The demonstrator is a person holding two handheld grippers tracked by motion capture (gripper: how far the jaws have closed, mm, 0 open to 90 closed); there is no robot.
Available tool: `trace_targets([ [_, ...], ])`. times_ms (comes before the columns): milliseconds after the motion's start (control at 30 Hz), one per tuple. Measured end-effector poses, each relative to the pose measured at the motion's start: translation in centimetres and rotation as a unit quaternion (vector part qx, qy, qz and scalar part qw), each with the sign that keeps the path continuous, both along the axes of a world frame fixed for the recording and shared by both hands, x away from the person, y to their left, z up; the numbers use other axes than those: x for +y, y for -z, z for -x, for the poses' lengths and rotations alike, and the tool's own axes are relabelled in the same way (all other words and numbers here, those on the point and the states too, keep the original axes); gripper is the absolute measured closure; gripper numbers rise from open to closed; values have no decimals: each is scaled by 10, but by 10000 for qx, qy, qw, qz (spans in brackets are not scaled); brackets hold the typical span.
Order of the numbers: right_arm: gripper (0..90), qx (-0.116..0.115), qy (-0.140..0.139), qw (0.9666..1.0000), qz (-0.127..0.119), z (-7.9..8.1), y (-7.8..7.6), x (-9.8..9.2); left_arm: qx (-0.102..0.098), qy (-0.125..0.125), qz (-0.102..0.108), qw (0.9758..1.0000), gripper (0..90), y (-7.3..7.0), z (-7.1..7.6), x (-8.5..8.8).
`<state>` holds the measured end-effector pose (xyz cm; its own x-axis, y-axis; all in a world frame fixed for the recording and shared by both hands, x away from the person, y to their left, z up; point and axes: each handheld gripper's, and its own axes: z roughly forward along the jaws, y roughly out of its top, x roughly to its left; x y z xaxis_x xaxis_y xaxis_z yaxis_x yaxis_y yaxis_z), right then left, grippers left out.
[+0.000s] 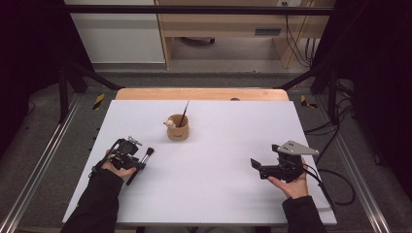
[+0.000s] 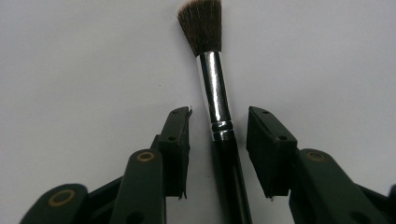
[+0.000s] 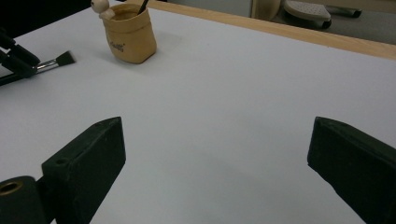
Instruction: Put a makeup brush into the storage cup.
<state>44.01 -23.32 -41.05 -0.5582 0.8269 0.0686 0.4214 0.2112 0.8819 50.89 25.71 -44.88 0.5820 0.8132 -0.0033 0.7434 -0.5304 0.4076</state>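
One white desk [image 1: 214, 194] carries a light, stiff makeup brush [image 2: 212, 84] lying between the left tool's [image 2: 218, 123] parted jaws (not yet pinching); grip the black handle, since the chrome ferrule looks slippery.

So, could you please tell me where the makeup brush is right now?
The makeup brush lies on the table's left side in the high view, between the left gripper's open fingers, left of the tan cup.

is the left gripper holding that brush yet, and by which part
Not yet: the left gripper straddles the brush near where metal ferrule meets black handle, with gaps on both sides. The right gripper is open, holding nothing.
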Motion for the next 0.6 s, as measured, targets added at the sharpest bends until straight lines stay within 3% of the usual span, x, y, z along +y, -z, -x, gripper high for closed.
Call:
trace_targets([
  [600, 49, 26, 3, 10000, 5, -1, 1, 1, 176, -42, -95, 9998, 771, -1, 2, -4],
])
